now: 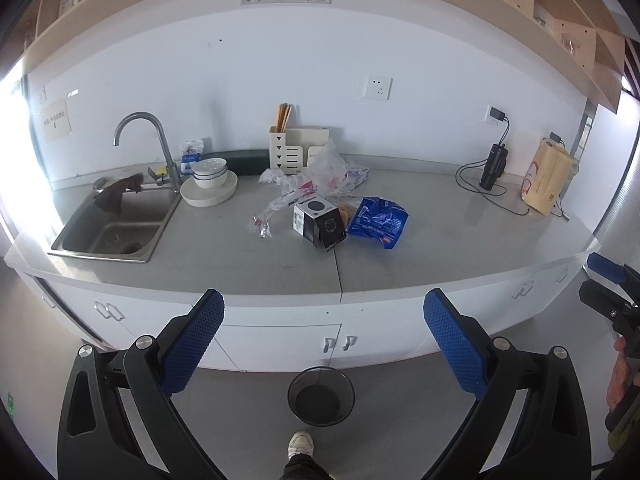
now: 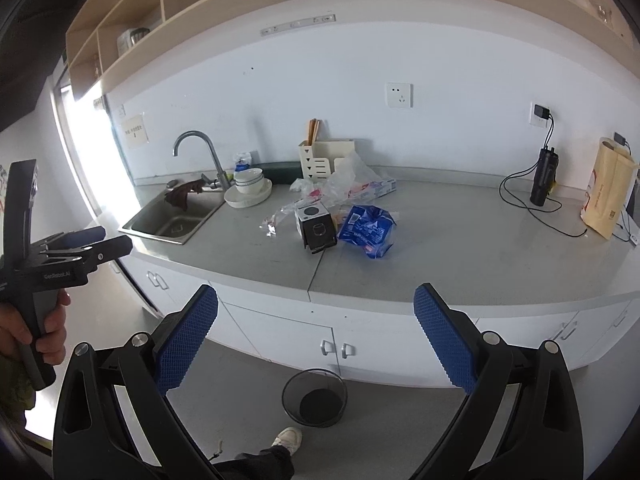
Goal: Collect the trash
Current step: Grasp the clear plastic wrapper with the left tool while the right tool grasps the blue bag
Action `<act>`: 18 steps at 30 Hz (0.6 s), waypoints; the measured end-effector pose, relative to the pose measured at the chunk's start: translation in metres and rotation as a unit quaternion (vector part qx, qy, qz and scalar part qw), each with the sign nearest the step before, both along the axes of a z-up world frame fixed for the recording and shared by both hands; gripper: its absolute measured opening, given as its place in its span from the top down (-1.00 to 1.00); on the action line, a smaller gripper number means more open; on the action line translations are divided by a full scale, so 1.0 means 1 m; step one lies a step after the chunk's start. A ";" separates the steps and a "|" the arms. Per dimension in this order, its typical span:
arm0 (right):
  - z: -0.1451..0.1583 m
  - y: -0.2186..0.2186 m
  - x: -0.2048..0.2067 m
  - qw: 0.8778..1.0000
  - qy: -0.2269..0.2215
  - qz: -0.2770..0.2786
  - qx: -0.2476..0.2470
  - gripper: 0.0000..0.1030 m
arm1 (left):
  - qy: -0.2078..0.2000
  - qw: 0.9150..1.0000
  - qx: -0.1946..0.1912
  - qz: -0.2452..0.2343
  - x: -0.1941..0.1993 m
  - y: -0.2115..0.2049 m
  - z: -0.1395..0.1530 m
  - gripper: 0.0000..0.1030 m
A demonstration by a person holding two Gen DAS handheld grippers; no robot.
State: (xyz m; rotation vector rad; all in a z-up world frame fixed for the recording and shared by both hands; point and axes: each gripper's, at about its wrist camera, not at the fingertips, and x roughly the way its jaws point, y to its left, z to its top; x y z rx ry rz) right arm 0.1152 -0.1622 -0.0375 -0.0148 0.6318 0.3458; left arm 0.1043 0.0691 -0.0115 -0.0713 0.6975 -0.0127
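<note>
Trash lies in a heap on the grey counter (image 1: 460, 240): a black-and-white box (image 1: 318, 220) (image 2: 316, 226), a crumpled blue bag (image 1: 378, 222) (image 2: 368, 230), and clear plastic wrappers (image 1: 316, 178) (image 2: 340, 184). A black mesh bin (image 1: 321, 396) (image 2: 315, 397) stands on the floor in front of the cabinets. My left gripper (image 1: 324, 340) hangs open and empty, well short of the counter edge. My right gripper (image 2: 316, 334) is open and empty too, equally far back. Each gripper appears at the edge of the other's view.
A steel sink (image 1: 116, 224) with a faucet (image 1: 148, 140) and a dark rag sits at the left, next to stacked bowls (image 1: 210, 182). A utensil holder (image 1: 284, 150) stands at the wall. A black bottle with cables (image 1: 494, 166) and a paper bag (image 1: 546, 178) stand at the right. A shoe (image 1: 300, 446) is near the bin.
</note>
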 end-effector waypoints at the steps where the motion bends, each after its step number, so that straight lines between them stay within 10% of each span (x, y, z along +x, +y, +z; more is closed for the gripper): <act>1: -0.001 0.002 0.011 1.000 0.001 -0.009 0.000 -0.94 | 0.003 1.000 0.001 -0.002 0.013 0.005 -0.002 -0.89; 18: -0.047 0.044 0.204 0.993 0.062 -0.095 -0.018 -0.93 | 0.075 0.995 0.023 -0.054 0.229 0.085 -0.064 -0.89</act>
